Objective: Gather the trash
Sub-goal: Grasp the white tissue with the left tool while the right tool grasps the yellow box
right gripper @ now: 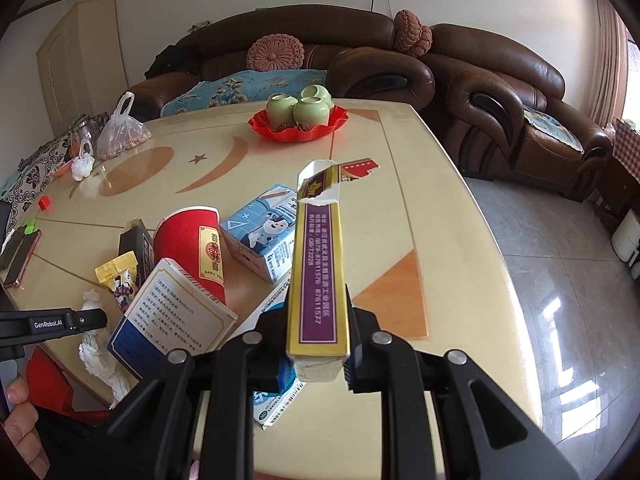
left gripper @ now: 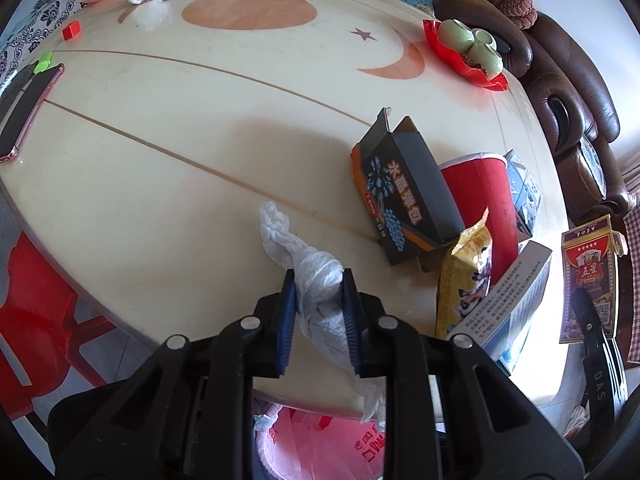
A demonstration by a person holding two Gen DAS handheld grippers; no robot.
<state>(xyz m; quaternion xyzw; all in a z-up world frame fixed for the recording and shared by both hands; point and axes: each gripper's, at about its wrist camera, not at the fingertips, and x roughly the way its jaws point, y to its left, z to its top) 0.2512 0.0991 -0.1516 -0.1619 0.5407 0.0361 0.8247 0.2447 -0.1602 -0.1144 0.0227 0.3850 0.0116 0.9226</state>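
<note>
**Both grippers loaded at a littered table**

The left gripper (left gripper: 319,280) is clamped on a twisted wad of white tissue (left gripper: 316,276), its blue-padded jaws pressed against both sides while the wad's far end trails onto the cream table (left gripper: 168,152) near its front edge. A bin lined with a pink plastic bag (left gripper: 320,448) sits below that edge, directly under the gripper. The right gripper (right gripper: 318,300) grips a gold-and-purple playing-card box (right gripper: 318,272) by its lower end, the box tilted up and away above the table, its torn top flap open. More litter lies clustered between the two tools: a dark cardboard box (left gripper: 404,192) with open flaps, a red paper cup (right gripper: 190,252) on its side, a yellow snack wrapper (left gripper: 466,276), a blue-and-white carton (right gripper: 264,232) and a white medicine box (right gripper: 172,320). Farther back stands a red dish (right gripper: 298,132) holding green teacups (right gripper: 298,108); a phone (left gripper: 28,112) lies at the left edge.
</note>
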